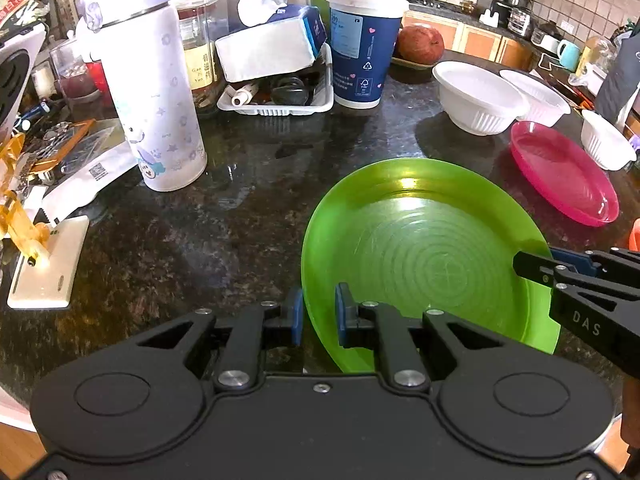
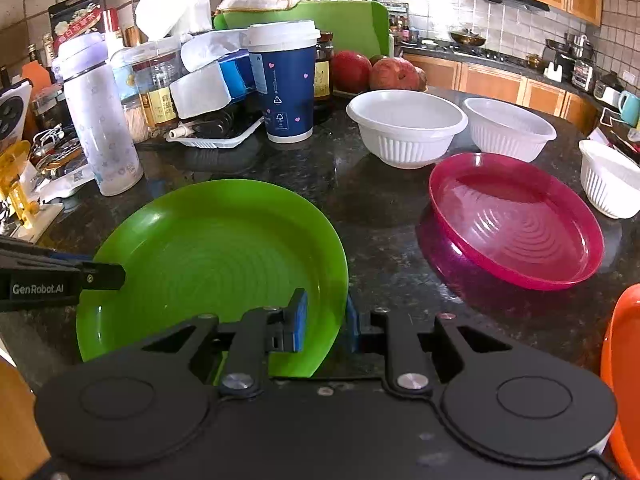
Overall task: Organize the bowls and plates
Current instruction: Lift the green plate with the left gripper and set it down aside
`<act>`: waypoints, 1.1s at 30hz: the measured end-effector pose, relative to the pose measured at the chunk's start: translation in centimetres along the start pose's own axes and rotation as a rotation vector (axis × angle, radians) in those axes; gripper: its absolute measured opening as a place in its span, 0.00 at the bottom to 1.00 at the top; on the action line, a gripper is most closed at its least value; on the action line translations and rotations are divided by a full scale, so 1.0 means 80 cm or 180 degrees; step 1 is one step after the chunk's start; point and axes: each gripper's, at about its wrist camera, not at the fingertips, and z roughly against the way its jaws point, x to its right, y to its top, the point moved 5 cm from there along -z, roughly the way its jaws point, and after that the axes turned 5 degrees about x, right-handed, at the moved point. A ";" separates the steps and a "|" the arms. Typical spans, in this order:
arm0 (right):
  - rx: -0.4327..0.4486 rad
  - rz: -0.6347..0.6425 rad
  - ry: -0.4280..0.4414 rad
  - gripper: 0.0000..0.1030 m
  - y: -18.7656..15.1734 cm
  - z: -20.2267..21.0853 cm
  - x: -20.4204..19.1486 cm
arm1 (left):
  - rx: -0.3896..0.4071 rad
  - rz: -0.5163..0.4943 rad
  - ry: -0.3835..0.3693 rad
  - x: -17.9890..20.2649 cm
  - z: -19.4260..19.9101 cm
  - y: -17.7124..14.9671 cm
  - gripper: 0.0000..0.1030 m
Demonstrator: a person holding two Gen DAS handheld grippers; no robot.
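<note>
Both grippers are on one item: the translucent green plastic plate with concentric rings [image 1: 424, 256], lower centre of both wrist views, over the dark speckled stone counter [image 1: 248, 216].

Left gripper [image 1: 318, 314]: blue pads straddle the plate's left rim, one outside, one over the inner face. A gap shows between the pads and the plastic, so I judge it not fully clamped; contact cannot be confirmed.

Right gripper [image 2: 325, 322]: same arrangement on the opposite rim, lower centre of the right wrist view. The outer pad is largely hidden behind the rim. Jaws partly closed around the edge; firm grip cannot be told.

Whether the plate rests on the counter or is lifted off it: cannot tell.

Other ware:
- translucent pink plastic plate [image 2: 516, 220], right of the green one, apart from it
- three white ribbed plastic bowls [image 2: 406, 128] behind, at upper right
- an orange plastic rim [image 2: 622, 380] at the lower right edge

Risks, as judged:
- Thin, glossy rim; if either pad pair bites shallowly, the plate may slip or pivot.
- Uneven pull between the two grippers could flex the plate or pop it free.
- The white patterned insulated bottle [image 1: 160, 92] and blue paper cup with white lid [image 1: 362, 44] stand near; a wide swing could topple them.
</note>
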 end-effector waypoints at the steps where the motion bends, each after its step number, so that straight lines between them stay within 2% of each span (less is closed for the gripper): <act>1: -0.0004 -0.0015 -0.0019 0.22 0.000 -0.001 -0.002 | -0.0006 -0.0013 -0.0018 -0.002 -0.001 0.000 0.20; 14: -0.0007 -0.0138 -0.0228 0.22 -0.003 -0.005 -0.006 | -0.0069 -0.0094 -0.0220 -0.008 -0.010 0.000 0.21; 18: 0.0045 -0.0150 -0.0262 0.25 -0.003 -0.006 -0.008 | -0.0048 -0.0157 -0.0227 -0.008 -0.008 -0.001 0.29; 26: 0.0310 -0.0132 -0.0495 0.27 0.006 0.014 0.001 | 0.0233 -0.0215 -0.0134 -0.014 0.020 0.011 0.30; 27: 0.0366 -0.0149 -0.0524 0.27 0.008 0.019 0.003 | 0.0282 -0.0205 -0.0147 -0.014 0.024 0.015 0.33; 28: 0.0424 -0.0165 -0.0563 0.28 0.010 0.025 0.006 | 0.0336 -0.0199 -0.0175 -0.013 0.029 0.018 0.41; 30: 0.0519 -0.0189 -0.0622 0.28 0.012 0.035 0.010 | 0.0448 -0.0196 -0.0259 -0.009 0.036 0.024 0.50; 33: 0.0619 -0.0230 -0.0685 0.28 0.014 0.050 0.016 | 0.0562 -0.0216 -0.0358 0.001 0.044 0.032 0.50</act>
